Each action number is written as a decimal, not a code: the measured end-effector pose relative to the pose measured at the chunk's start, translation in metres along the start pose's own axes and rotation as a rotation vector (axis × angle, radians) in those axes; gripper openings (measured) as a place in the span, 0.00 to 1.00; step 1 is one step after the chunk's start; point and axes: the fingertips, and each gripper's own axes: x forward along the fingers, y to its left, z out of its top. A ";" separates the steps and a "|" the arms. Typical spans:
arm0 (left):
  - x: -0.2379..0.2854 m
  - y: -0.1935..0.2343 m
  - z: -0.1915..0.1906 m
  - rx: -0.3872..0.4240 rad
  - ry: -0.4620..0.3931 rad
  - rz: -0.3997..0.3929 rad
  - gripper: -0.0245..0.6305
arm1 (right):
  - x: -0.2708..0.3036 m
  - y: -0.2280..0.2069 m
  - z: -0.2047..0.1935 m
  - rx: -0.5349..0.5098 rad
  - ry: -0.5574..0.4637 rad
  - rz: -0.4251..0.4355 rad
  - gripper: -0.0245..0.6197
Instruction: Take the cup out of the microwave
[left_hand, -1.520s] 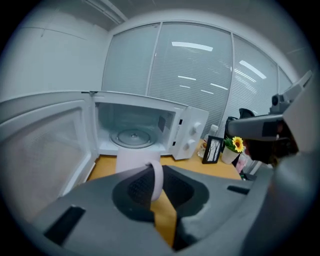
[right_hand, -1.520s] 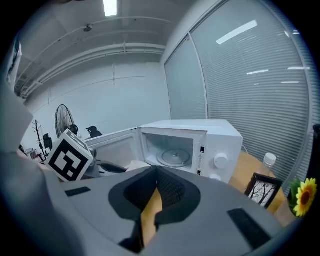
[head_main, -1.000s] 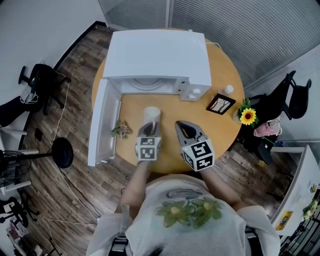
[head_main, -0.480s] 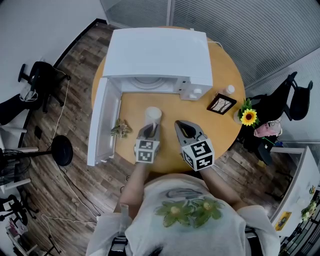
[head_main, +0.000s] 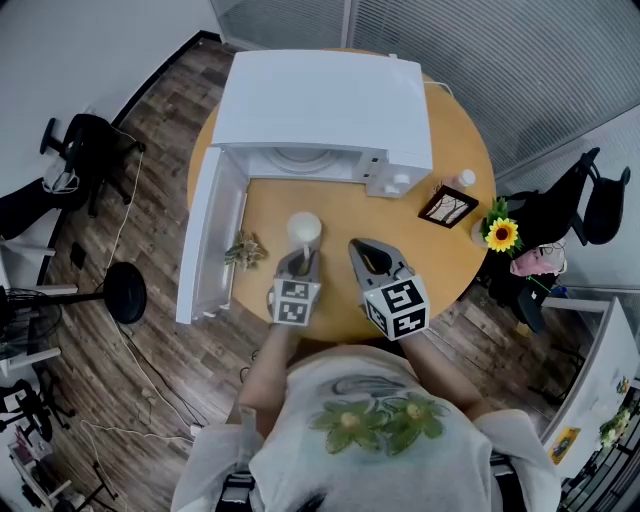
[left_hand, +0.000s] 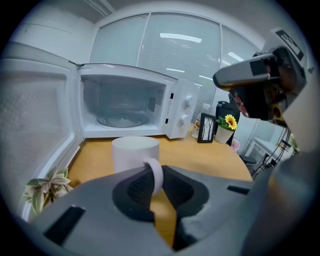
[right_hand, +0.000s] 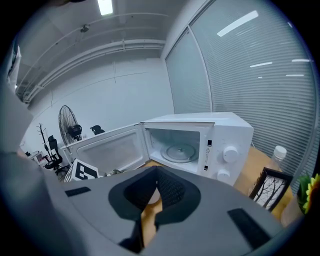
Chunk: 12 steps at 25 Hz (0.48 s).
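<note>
Cup (head_main: 304, 229) is out of the microwave (head_main: 320, 100), on the round wooden table (head_main: 335, 205) just in front of the open cavity. From the left gripper view its base is hidden behind my jaws, so I can't confirm it sits flat. It's upright, with the handle (left_hand: 156, 175) pointing back at me.

Left gripper (head_main: 299, 256) is clamped on that handle, pads pressing it from both sides. Only the handle is between them; the cup body (left_hand: 135, 152) is just beyond the tips.

Right gripper (head_main: 360, 250) is beside the left one, to the cup's right and not touching it. Its jaw tips are together with nothing gripped (right_hand: 156, 177).

The microwave door (head_main: 208, 240) is swung fully open on the left. The glass turntable (left_hand: 120, 120) is bare.

A small plant sprig (head_main: 244, 252) lies on the table between the door and the cup. Right of the microwave's control panel are a bottle (head_main: 460, 180) and a framed picture (head_main: 446, 206). A sunflower pot (head_main: 500, 234) stands at the table edge, well apart from the cup.
</note>
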 end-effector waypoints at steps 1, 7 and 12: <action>0.000 0.000 -0.002 0.000 0.003 -0.002 0.10 | 0.000 0.001 -0.001 0.000 0.001 0.002 0.06; 0.000 -0.003 -0.016 0.011 0.028 -0.025 0.10 | -0.003 0.007 -0.004 -0.003 0.006 0.006 0.06; 0.002 -0.008 -0.020 0.013 0.018 -0.079 0.12 | -0.004 0.010 -0.008 -0.004 0.011 0.004 0.06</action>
